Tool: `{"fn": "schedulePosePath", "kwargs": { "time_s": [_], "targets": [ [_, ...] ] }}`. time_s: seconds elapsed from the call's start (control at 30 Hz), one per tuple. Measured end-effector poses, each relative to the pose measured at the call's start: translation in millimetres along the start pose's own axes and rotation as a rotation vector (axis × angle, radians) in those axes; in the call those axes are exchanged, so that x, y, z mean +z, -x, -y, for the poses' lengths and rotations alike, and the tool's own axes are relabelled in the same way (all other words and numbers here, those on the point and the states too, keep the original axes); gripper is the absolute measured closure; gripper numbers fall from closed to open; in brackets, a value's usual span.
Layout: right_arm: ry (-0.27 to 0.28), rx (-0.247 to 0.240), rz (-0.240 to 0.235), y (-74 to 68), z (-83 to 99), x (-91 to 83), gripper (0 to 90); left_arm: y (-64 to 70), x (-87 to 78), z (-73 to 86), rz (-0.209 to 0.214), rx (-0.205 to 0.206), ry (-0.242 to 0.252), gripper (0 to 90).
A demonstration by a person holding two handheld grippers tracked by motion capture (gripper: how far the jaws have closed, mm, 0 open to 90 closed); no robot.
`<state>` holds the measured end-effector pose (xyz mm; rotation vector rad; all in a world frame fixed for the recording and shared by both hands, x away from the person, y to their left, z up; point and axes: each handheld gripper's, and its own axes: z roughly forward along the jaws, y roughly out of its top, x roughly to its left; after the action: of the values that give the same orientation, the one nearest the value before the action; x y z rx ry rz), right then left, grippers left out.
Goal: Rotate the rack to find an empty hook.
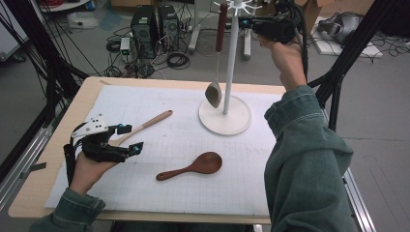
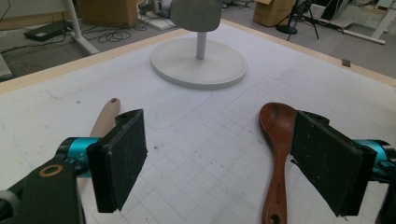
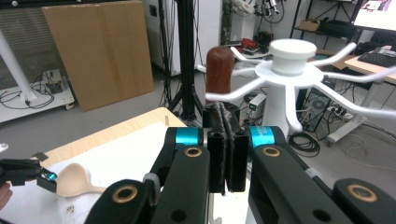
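Your left gripper (image 1: 126, 138), jaws apart, rests between a pale wooden spoon (image 1: 145, 125) and dark spoon (image 1: 192, 167); your right gripper (image 1: 247, 21), jaws together, sits beside the rack's (image 1: 231, 63) hanging grey ladle (image 1: 215, 77).

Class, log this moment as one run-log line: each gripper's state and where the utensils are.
left gripper: open, over mat | right gripper: shut, empty, by rack | ladle: hung | dark spoon, pale spoon: on mat

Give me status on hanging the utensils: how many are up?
One up: the brown-handled ladle hangs on the white rack. The right gripper is by the hooks, jaws shut, empty. The left gripper is open over the table. Dark wooden spoon and light wooden spoon remain.
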<state>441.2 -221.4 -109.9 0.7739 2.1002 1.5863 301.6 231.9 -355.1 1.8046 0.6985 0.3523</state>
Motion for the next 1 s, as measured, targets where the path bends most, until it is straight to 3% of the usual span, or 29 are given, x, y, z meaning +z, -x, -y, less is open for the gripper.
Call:
{"fn": "schedulePosePath", "kwargs": {
  "time_s": [0.17,0.53,1.0],
  "targets": [
    [0.012,0.003,-0.011,4.2,4.2,-9.3,89.9,0.5,-0.6,-0.7,-0.002,0.004,0.001,19.4],
    [0.038,0.035,0.029,23.3,6.0,-32.1,89.9,-0.7,-2.0,-1.1,-0.002,0.003,0.004,19.4],
    [0.026,0.045,0.026,31.1,2.2,-16.8,89.9,-2.7,-3.7,-0.6,-0.002,0.000,0.008,19.4]
  ]
}}
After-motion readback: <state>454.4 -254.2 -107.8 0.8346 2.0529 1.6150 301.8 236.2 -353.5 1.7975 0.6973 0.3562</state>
